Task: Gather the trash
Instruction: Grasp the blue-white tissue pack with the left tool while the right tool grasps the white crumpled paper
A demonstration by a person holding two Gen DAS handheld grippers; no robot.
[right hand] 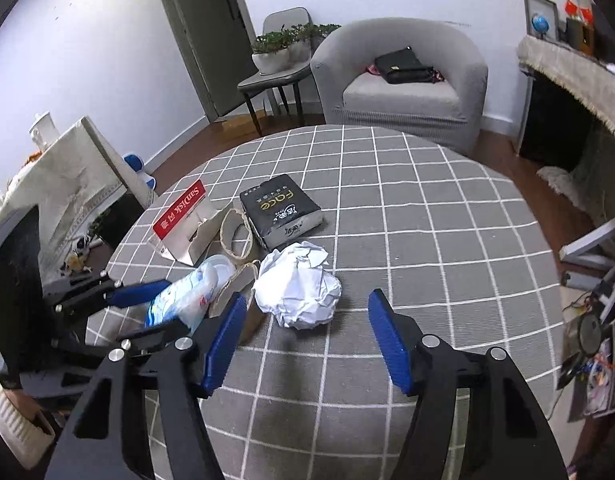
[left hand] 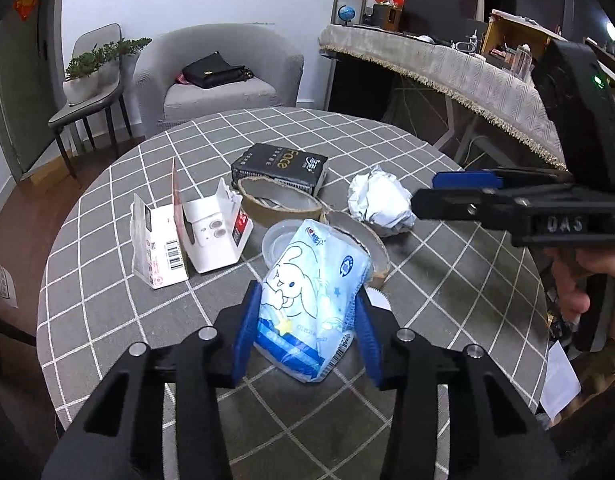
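Blue pads on my left gripper [left hand: 307,334] are pressing both sides of a tissue pack [left hand: 311,300], the light blue one with a cartoon rabbit, so I am grasping it just above the checked table [left hand: 447,300]. In the left wrist view the pack is sitting dead centre, its far end pointing toward 12 o'clock and covering part of a clear plastic lid [left hand: 277,240] and a tape roll [left hand: 367,248]. A second tape roll [left hand: 279,200] is lying at 11 o'clock from the pack, leaning against a black pack [left hand: 281,168] marked "Face". At 10 o'clock an opened white box [left hand: 215,236] is standing beside a torn carton [left hand: 159,244] with a barcode. A paper ball [left hand: 381,204] is resting at 1 o'clock, and my right gripper [left hand: 455,192] is reaching in from 3 o'clock, its tips near the ball but apart from it.

In the right wrist view my right gripper [right hand: 307,344] is hanging released, fingers spread wide, with the paper ball [right hand: 299,292] lying at 12 o'clock just beyond the tips, untouched. At 9 o'clock I am seeing my left gripper [right hand: 147,312] clamping the tissue pack [right hand: 183,300]. The black pack [right hand: 281,210] is lying past the ball at 12 o'clock, and a red SanDisk card [right hand: 179,210] is standing at 10 o'clock. A grey armchair [right hand: 399,84] with a black bag [right hand: 403,66] is sitting beyond the table
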